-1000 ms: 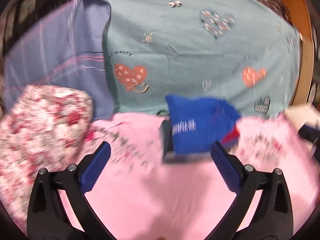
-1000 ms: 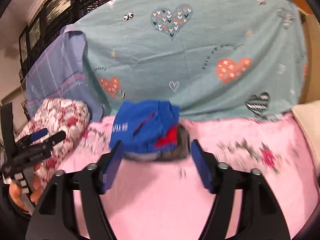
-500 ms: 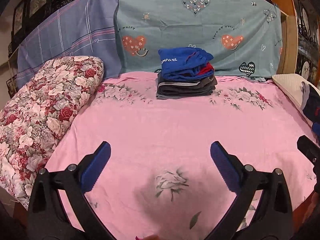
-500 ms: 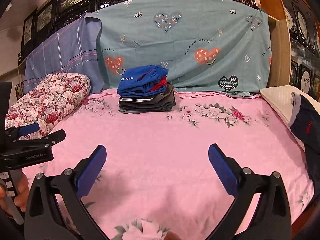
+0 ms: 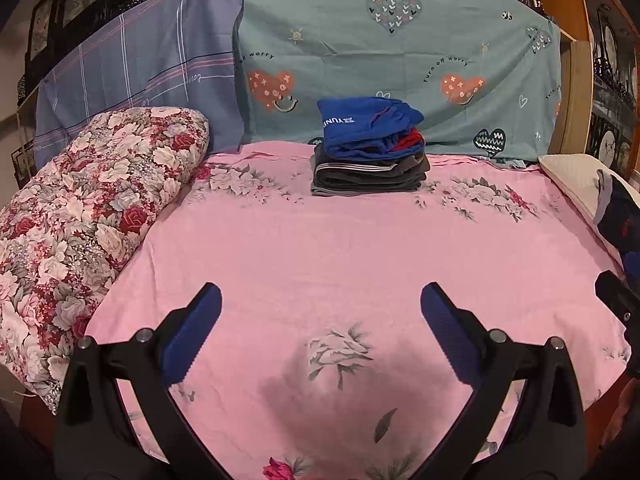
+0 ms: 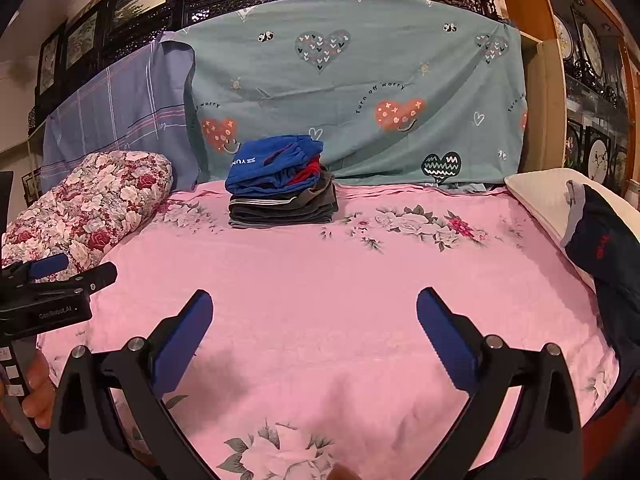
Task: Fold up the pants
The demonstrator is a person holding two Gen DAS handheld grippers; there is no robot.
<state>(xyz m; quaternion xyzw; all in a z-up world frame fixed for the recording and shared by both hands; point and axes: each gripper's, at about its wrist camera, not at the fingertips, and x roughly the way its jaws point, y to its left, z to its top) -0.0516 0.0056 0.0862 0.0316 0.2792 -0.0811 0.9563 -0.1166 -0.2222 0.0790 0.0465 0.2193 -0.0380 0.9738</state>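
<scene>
We held both grippers — left gripper and right gripper — jaws released, empty, above the pink bedsheet; the folded pants stack sat beyond.

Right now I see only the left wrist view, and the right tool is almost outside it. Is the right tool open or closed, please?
Observer: Open. In the right wrist view the right tool stands wide and holds nothing; only the pink sheet lies below it.
Operator: Thank you. The dark garment at my right edge is cut off. Where does it go?
Observer: The dark navy garment lies over the cream pillow and runs down toward the near edge of the bed. It has small red lettering on it.
</scene>
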